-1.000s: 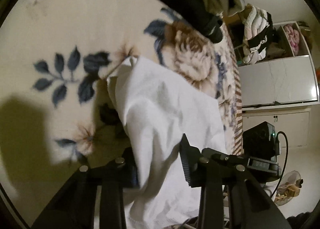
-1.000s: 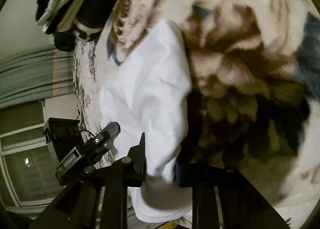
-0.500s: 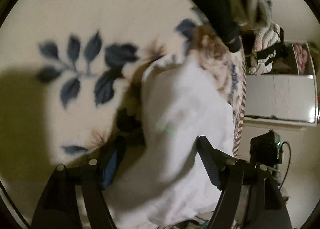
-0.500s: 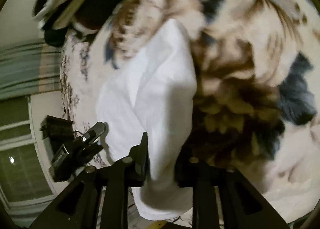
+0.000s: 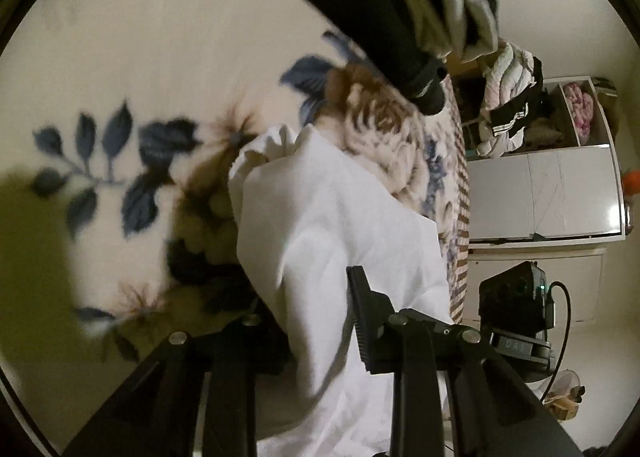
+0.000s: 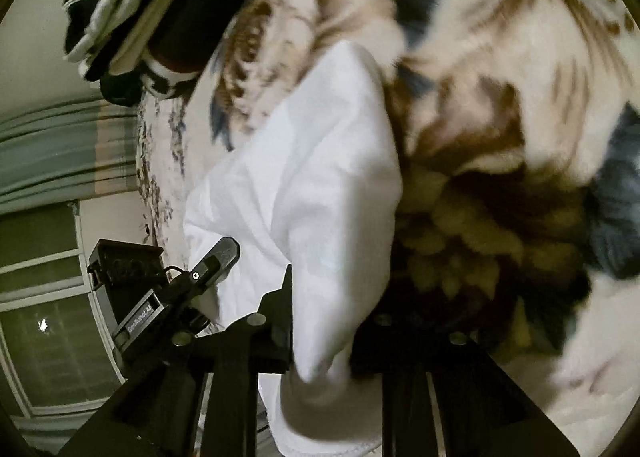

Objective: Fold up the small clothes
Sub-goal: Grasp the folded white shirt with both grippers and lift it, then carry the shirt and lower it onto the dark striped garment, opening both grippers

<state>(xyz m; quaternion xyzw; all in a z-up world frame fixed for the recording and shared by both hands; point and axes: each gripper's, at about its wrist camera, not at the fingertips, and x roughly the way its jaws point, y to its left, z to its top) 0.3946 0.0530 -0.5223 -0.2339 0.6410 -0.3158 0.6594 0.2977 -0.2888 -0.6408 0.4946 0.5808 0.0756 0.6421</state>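
Observation:
A small white garment (image 5: 336, 225) lies partly lifted over a floral blanket (image 5: 120, 69). My left gripper (image 5: 316, 321) is shut on the white garment, with cloth bunched between its fingers at the bottom of the left wrist view. In the right wrist view the same garment (image 6: 312, 185) hangs in folds. My right gripper (image 6: 324, 333) is shut on its near edge, and the hem droops below the fingers. The other gripper (image 6: 176, 297) shows at lower left of the right wrist view.
A pile of dark and striped clothes (image 5: 400, 9) lies at the far side of the blanket; it also shows in the right wrist view (image 6: 148, 13). A white cabinet (image 5: 540, 193) and clothes heap (image 5: 508, 97) stand beyond. A window (image 6: 44, 317) is at left.
My left gripper opened wide half a second ago and has closed on the cloth again. My right gripper has kept its hold, with the garment shifting slightly.

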